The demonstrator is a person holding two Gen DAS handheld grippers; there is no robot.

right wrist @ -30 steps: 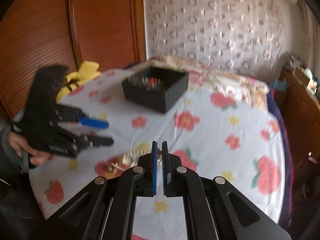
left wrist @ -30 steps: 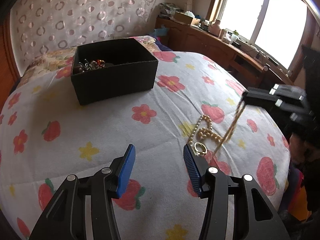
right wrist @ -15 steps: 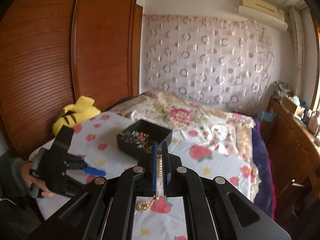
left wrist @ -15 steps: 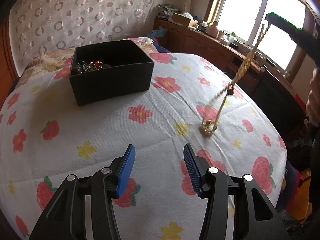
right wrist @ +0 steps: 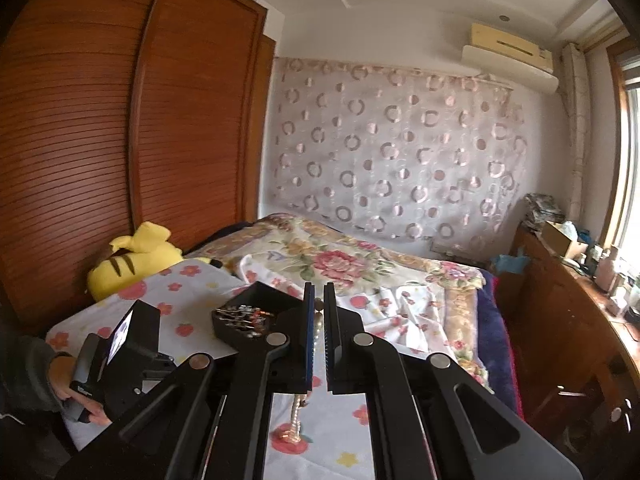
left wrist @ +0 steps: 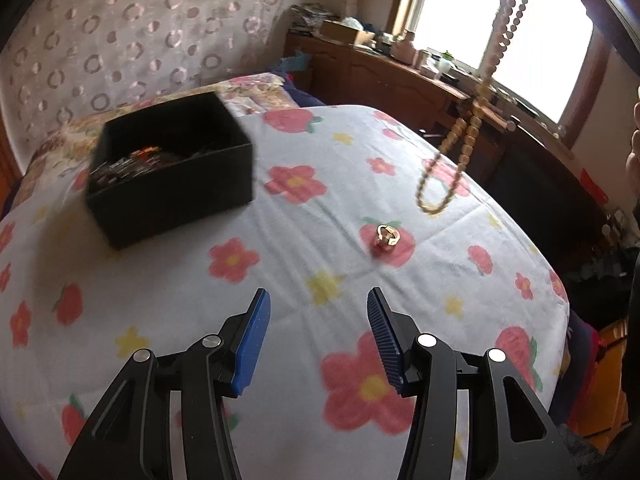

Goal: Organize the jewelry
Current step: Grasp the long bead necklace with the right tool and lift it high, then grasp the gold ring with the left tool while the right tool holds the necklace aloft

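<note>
Right wrist view: right gripper (right wrist: 316,312) pinches bead necklace (left wrist: 468,136), dangling above bedspread (left wrist: 160,280), apart from box (left wrist: 172,184). Left gripper (left wrist: 316,336) spread, empty. Risk: swinging strand misses box.

Place: home bedroom
Evidence: bed (right wrist: 400,280) under a flowered sheet — wooden wardrobe (right wrist: 120,140), yellow plush toy (right wrist: 132,260), wall air conditioner (right wrist: 508,56), cluttered dresser (left wrist: 400,72) by the window

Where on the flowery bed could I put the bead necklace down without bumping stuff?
Bare blanket lies between the black box and the open left gripper, and right of the gold ring. The box is crowded. The necklace hangs from the right gripper.
</note>
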